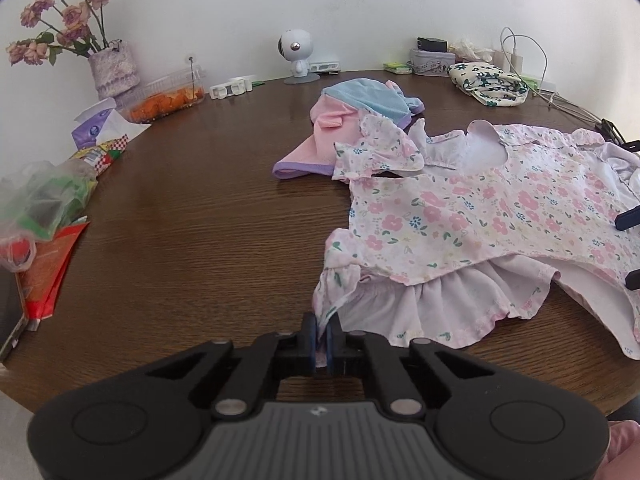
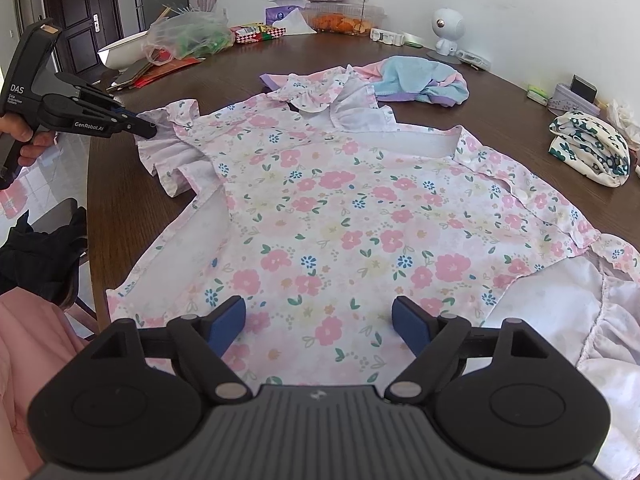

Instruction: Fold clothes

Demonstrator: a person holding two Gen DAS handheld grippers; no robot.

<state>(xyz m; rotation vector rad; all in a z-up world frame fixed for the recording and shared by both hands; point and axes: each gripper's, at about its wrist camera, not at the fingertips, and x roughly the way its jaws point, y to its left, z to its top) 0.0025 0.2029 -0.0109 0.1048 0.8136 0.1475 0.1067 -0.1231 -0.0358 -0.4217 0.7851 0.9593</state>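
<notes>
Table: dark wood table (image 1: 180, 220), round-edged, against a white wall; clutter runs along its far rim.
Dress: pink floral dress (image 2: 340, 216) spread flat on the near half of the table, neckline toward the far side, white lining showing at the side openings.
Ruffle: the dress's ruffled sleeve (image 1: 384, 304) reaches toward the left jaws and ends between them.
Left gripper: left gripper (image 1: 322, 338) clenched on the ruffle's edge, blue pads pressed together with only thin cloth between; in the right wrist view the same tool (image 2: 146, 128) bites the sleeve at the dress's left corner, a hand (image 2: 24, 136) on its grip.
Right gripper: right gripper (image 2: 320, 320) released, jaws wide apart; the dress's lower front lies below and between the blue pads, neither pad seen pressing it.
Other clothes: pink and blue garment (image 1: 352, 120) crumpled just beyond the dress, partly under its far sleeve; folded cloth (image 1: 488, 82) with dark green flowers near the far right rim.
Far rim: vase (image 1: 112, 68) of dried roses, white figure (image 1: 296, 56), bagged items (image 1: 44, 196).
</notes>
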